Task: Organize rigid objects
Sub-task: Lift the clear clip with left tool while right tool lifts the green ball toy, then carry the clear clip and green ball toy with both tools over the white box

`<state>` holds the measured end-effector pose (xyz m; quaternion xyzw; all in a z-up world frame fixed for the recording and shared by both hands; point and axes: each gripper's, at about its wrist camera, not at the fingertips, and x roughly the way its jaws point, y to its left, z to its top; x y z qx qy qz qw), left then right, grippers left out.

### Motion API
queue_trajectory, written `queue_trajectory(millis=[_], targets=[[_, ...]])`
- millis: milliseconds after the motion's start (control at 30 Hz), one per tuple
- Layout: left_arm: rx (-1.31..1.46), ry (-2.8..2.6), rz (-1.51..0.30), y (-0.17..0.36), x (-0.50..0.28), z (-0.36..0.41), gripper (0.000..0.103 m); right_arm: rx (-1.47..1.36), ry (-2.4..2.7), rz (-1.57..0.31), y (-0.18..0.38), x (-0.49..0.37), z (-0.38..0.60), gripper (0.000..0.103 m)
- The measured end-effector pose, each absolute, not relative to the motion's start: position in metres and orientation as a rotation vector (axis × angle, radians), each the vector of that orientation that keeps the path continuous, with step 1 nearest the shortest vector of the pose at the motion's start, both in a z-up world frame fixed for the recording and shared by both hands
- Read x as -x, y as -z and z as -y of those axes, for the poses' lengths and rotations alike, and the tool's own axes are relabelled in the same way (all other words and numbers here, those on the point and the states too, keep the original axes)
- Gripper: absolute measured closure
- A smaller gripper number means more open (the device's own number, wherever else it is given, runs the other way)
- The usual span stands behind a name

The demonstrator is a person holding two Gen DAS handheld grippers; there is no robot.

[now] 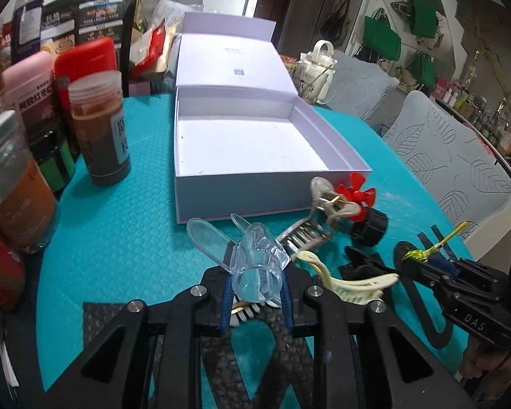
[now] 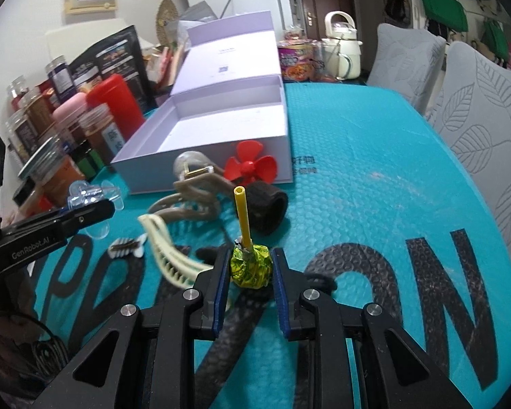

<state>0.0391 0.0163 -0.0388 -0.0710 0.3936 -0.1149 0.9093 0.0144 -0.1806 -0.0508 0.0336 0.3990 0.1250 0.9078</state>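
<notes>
Right wrist view: foil-wrapped yellow-green lollipop (image 2: 252, 267), yellow stick upright.

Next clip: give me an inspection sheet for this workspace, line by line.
Surface: teal bubble-textured mat with black lettering.
Job's things: open lilac box, empty; beside it a taupe claw clip, cream claw clip, red propeller, black ring, small striped clip.
Clutter: spice jars and pouches left of the box; kettle behind.
Grippers: left gripper shut on a clear hair clip; right gripper shut on a foil-wrapped lollipop, stick up.
Cables: nothing seen.
Surroundings: leaf-pattern chair backs, green bags hanging on the wall.
</notes>
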Motion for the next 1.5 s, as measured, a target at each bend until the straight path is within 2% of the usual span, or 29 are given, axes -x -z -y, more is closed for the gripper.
queue_trajectory(millis=[700,1500], targets=[[0.084,0.224,-0.65,-0.02,0.011,-0.016,0.08,0.034,-0.407,-0.718,0.006,0.023,0.15,0.079],[0.003,0.227,-0.567,-0.067,-0.057,-0.006,0.08,0.159,-0.427,-0.623,-0.048,-0.049,0.139,0.079]])
